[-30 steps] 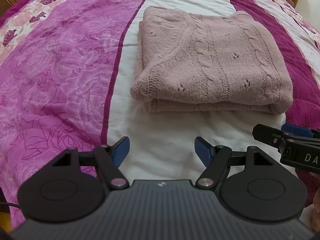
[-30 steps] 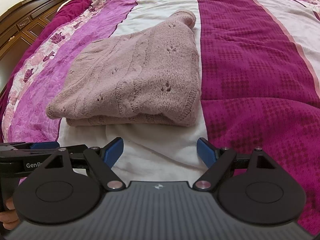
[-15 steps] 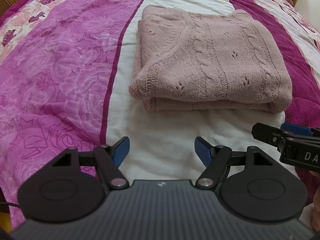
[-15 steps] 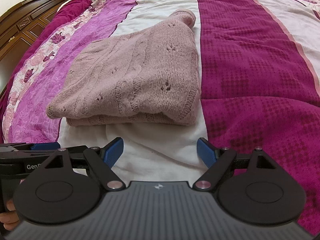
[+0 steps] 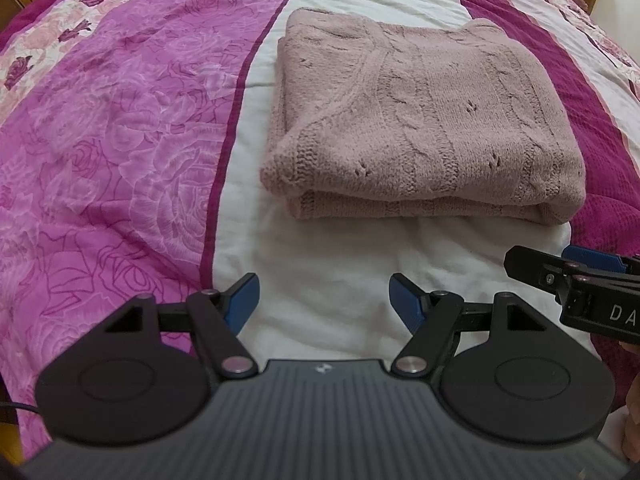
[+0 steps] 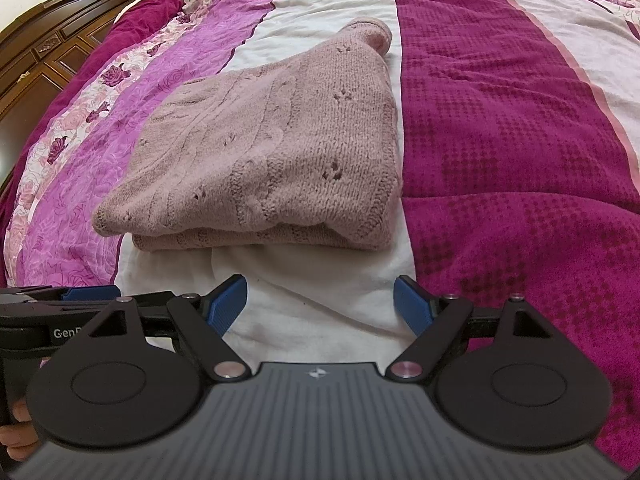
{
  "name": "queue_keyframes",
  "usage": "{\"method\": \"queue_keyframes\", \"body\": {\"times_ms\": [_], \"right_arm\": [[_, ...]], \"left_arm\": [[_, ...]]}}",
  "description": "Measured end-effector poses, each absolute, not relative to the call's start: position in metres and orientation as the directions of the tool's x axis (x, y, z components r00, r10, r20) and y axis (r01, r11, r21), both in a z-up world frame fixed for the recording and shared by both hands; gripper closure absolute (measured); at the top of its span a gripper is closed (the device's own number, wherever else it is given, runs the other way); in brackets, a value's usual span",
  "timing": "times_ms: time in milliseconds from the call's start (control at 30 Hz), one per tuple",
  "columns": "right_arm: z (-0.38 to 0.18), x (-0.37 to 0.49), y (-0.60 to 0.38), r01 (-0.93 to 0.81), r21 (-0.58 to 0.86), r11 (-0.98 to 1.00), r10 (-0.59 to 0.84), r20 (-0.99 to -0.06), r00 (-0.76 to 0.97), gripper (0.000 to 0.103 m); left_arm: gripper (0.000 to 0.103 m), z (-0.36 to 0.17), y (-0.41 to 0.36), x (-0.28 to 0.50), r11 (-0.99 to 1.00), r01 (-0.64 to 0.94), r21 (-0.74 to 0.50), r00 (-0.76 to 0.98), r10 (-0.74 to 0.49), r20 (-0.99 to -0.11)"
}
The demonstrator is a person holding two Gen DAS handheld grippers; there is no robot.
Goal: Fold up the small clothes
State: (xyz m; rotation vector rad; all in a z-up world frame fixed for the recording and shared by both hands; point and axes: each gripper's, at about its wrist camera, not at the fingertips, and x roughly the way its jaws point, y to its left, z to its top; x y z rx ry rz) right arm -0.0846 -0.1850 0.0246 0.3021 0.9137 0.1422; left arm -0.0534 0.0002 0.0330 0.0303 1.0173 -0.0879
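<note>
Folded sweater — striped bedspread beneath

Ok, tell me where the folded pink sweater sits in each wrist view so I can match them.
Left wrist view: the folded pink sweater lies upper centre-right, beyond the open left gripper.
Right wrist view: the sweater lies centre-left, beyond the open right gripper.
Shared landmark: the white stripe of the bedspread under it.
</note>
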Motion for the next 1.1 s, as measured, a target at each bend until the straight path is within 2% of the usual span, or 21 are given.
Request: {"method": "queue_keyframes", "body": {"times_ms": [1100], "right_arm": [[0.0246, -0.0849, -0.1844, 0.006, 0.315, 0.949, 0.247, -0.757, 0.605, 0.017]], "left_arm": [[0.03, 0.0336, 0.0028, -0.0531, 0.996, 0.087, -0.025, 0.516, -0.067, -0.854]]}}
